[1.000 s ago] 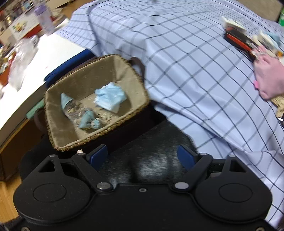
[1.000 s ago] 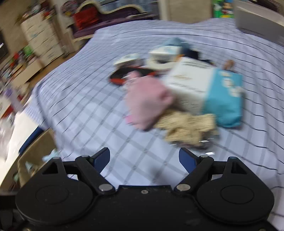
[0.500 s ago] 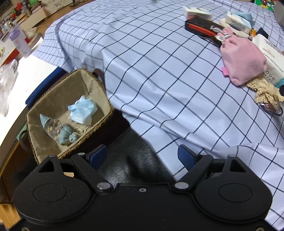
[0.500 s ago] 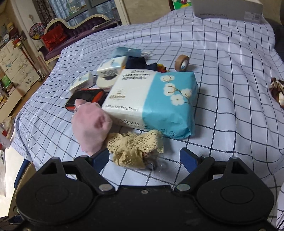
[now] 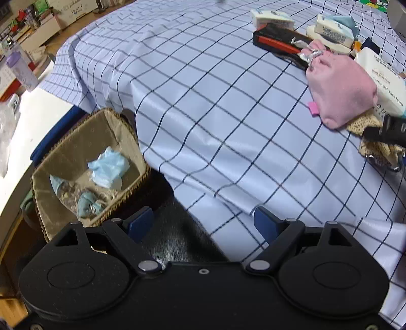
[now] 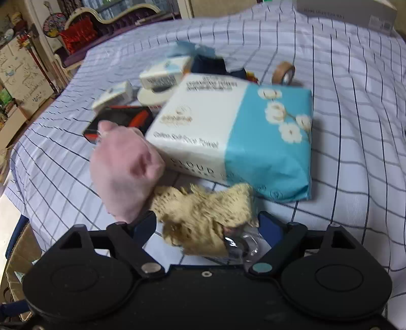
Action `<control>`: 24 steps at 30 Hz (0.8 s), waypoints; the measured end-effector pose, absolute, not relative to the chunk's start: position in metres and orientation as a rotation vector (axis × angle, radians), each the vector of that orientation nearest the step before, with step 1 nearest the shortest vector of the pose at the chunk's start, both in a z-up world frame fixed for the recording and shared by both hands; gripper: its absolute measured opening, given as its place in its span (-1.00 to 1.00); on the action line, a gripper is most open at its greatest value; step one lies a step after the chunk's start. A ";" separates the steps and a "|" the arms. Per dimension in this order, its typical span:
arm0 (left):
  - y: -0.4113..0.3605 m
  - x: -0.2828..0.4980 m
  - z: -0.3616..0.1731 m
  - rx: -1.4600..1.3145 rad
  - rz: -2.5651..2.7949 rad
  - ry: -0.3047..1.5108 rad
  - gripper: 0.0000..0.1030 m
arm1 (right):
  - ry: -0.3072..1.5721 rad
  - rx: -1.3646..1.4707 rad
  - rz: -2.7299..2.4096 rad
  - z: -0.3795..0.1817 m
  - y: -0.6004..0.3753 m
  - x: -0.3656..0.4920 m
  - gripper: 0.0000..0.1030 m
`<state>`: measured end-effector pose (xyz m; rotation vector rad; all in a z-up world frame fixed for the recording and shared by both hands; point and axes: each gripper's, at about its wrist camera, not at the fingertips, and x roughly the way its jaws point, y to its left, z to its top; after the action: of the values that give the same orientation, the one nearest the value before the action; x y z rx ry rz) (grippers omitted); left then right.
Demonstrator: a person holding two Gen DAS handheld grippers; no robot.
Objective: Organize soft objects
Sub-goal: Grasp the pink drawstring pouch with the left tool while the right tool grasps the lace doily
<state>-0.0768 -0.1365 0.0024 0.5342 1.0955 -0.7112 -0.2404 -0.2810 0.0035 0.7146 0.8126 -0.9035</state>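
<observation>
A beige lace cloth lies on the checked bedspread, partly between the open fingers of my right gripper. A pink soft pouch sits to its left, and a blue-and-white tissue pack lies behind. In the left wrist view the pink pouch, lace cloth and right gripper show at far right. My left gripper is open and empty over the bed's edge. A wicker basket below left holds a crumpled blue mask.
A black-and-red case, small white boxes and a tape roll lie on the bed behind the pack. A white table with a bottle stands left of the basket. A grey box sits far back.
My right gripper moved forward and down, so the lace cloth now sits between its fingers. My left gripper swung right and rose, showing more of the bed; the basket shifted left.
</observation>
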 end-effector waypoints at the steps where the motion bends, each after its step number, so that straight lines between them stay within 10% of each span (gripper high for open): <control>1: -0.139 -0.077 0.004 0.536 -0.715 1.089 0.61 | 0.819 0.727 -0.907 0.001 -0.282 -0.241 0.35; 24: -0.275 -0.070 0.052 0.382 -0.961 1.094 0.82 | 0.732 0.784 -0.887 -0.002 -0.288 -0.259 0.20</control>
<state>-0.0704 -0.2751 0.0522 0.3820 1.0940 -0.9613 -0.2589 -0.2882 -0.0023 0.7836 0.7320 -0.8871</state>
